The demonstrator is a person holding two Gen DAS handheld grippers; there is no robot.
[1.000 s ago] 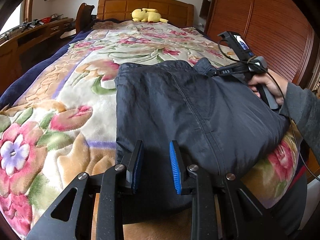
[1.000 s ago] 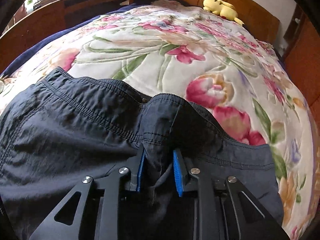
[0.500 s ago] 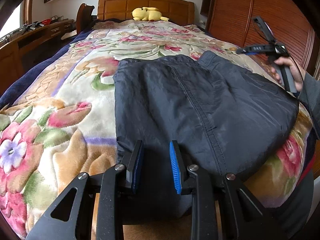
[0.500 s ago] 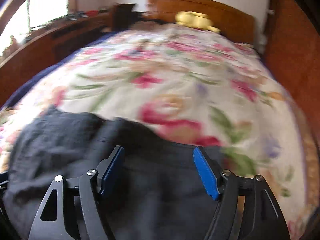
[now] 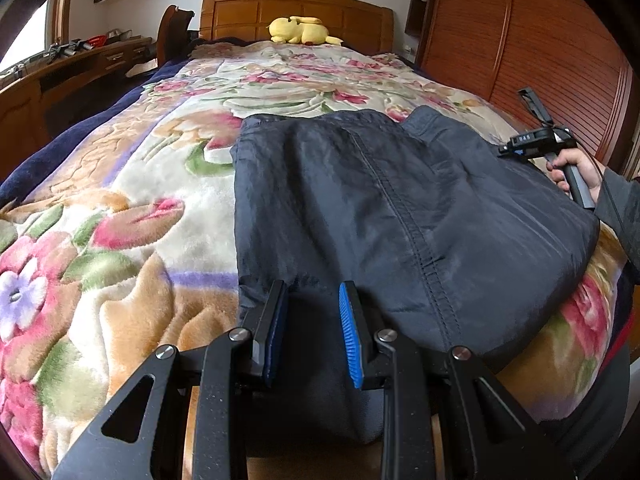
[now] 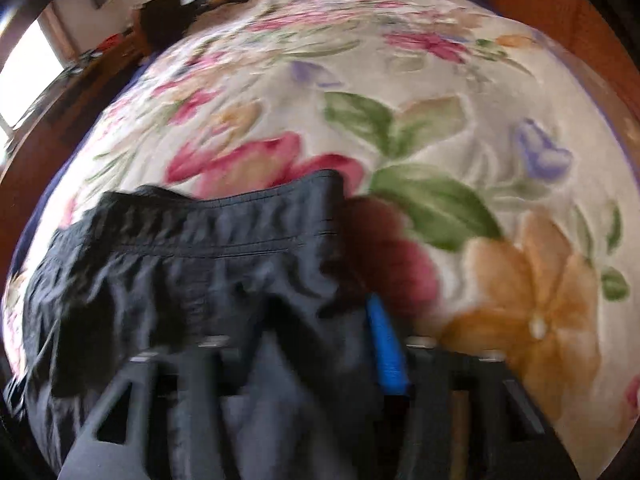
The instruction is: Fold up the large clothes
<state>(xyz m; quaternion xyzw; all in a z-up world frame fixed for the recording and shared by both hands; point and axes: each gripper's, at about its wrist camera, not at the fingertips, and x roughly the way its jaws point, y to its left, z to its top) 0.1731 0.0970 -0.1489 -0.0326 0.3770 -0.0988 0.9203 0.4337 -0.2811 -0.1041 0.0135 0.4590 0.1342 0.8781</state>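
Dark navy trousers (image 5: 380, 208) lie folded flat on the floral blanket (image 5: 120, 220) near the foot of the bed. My left gripper (image 5: 312, 312) hovers over their near edge with a gap between the blue pads, holding nothing. My right gripper (image 5: 520, 148) shows in the left wrist view at the trousers' right side, held by a hand. In the blurred right wrist view the waistband (image 6: 224, 224) lies under my right gripper (image 6: 316, 340), and only one blue pad (image 6: 384, 344) shows clearly.
A yellow plush toy (image 5: 302, 30) lies by the wooden headboard (image 5: 296, 12). A wooden desk (image 5: 60, 76) runs along the left of the bed. A wooden wardrobe (image 5: 540, 40) stands at the right.
My right gripper let go of the waistband, opened, lifted away, then came back down at the trousers' right side. The cloth settled flat. My left gripper has not moved.
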